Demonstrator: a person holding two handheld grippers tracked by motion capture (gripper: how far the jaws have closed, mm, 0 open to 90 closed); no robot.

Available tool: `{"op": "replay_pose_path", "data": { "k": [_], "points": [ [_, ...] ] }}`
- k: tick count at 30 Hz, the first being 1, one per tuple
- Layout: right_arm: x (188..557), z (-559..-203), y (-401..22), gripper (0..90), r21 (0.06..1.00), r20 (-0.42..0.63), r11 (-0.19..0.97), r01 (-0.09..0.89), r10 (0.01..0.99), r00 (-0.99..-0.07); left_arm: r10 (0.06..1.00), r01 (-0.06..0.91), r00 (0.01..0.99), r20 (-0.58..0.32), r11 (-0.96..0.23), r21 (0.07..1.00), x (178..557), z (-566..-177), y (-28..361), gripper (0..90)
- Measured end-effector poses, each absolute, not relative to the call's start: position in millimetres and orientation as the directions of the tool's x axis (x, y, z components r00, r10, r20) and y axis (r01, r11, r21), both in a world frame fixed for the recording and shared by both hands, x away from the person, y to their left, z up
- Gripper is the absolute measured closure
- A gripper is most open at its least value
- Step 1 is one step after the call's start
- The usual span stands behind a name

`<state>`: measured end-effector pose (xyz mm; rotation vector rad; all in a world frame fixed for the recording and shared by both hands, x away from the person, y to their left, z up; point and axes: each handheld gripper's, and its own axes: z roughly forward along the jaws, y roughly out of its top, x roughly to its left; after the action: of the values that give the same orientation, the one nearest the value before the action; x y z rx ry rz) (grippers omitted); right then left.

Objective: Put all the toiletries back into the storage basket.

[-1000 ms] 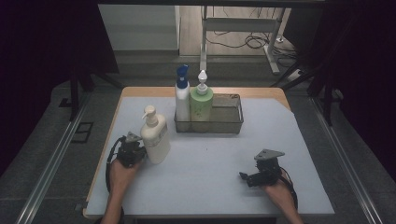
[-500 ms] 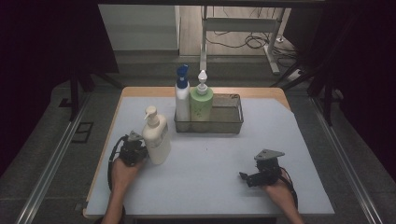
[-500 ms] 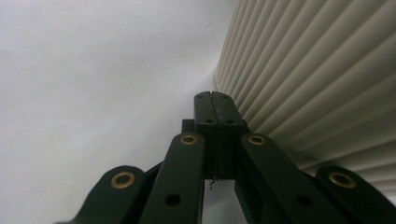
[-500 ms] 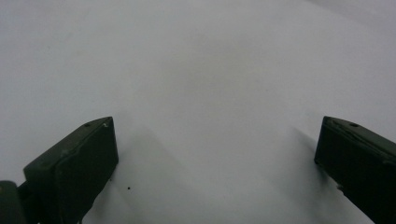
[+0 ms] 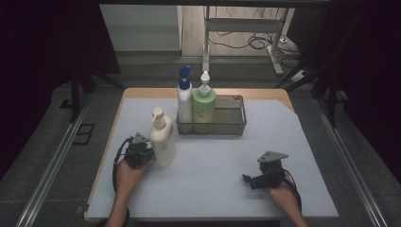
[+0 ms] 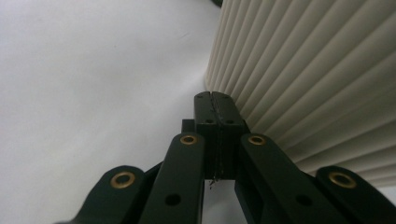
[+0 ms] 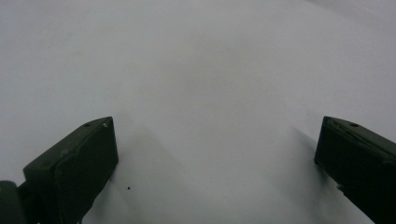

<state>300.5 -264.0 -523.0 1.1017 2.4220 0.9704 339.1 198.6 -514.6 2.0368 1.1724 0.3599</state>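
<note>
A: Nearest us, the right hand-held gripper (image 5: 247, 179) lies low on the table (image 5: 222, 165) with its jaws wide apart and nothing between them.

B: And the left hand-held gripper (image 6: 215, 100)? Jaws pressed together, empty, tips right against the ribbed side of the cream pump bottle (image 5: 162, 138).

A: That's the danger. The bottle stands upright at the table's left, tall and narrow; a sideways shove from closed jaws could tip it.

B: Or slide it toward the wire basket (image 5: 235, 124) behind, knocking the blue-capped bottle (image 5: 184, 94) and the green bottle (image 5: 204, 100) there.
</note>
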Motion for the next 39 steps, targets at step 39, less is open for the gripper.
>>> {"op": "replay_pose_path", "data": {
  "k": [39],
  "points": [
    [301, -523, -264, 0.0, 0.687, 0.001, 0.477, 0.548, 0.754, -0.657, 0.744, 0.576, 0.655, -0.135, -0.375, 0.726, 328, -517, 149, 89.4]
  ]
}}
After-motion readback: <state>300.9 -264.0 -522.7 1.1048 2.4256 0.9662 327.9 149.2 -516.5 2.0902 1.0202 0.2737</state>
